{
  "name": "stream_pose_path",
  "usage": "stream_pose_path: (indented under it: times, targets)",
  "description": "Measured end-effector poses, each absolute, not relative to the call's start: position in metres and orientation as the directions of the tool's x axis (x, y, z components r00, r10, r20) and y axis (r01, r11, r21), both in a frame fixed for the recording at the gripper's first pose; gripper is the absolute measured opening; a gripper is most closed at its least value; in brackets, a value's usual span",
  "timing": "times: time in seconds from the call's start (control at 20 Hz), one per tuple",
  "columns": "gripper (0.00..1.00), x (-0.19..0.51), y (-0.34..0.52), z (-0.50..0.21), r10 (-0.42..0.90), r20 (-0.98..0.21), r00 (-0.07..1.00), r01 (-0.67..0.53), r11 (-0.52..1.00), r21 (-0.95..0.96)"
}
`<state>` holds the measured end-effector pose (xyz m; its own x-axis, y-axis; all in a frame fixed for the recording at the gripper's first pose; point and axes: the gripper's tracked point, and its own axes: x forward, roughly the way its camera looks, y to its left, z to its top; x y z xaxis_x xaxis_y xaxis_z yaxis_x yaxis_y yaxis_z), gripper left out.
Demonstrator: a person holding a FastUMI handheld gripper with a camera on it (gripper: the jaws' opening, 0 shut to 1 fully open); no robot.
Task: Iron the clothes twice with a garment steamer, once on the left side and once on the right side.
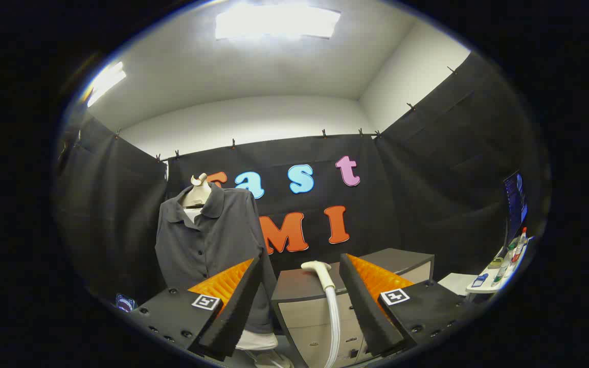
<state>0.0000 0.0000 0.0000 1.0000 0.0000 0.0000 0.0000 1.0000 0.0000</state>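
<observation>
Garment steamer: its pale head (316,268) lies on top of a low cabinet, just beyond and between the fingertips, with a white ribbed hose (333,319) dropping from it down the cabinet front.
Shirt: a dark grey polo shirt (207,240) with a buttoned placket hangs on a cream mannequin torso (198,191), standing left of the cabinet and partly behind the left finger.
Tongs: the tongs (301,301) are spread wide and hold nothing; the steamer head and hose show in the gap between the two fingers.
Cabinet: a low unit (304,312) with a dark top and light drawer fronts stands against the back wall; a second section (407,263) continues to the right behind the right finger.
Room: black cloth (443,168) is clipped along a rail on three sides of the booth, white walls rise above it, and a bright ceiling panel (276,21) lights the scene.
Counter: a white counter (489,286) at far right carries several small bottles (517,248), their contents too small to tell, with a lit monitor (514,204) standing behind them.
</observation>
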Motion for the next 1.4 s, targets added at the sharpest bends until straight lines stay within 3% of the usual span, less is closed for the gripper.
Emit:
stream_pose_path:
  times: [1.4]
  targets:
    - [0.98,0.008,0.031,-0.001,0.03,-0.013,0.999,-0.03,0.999,-0.044]
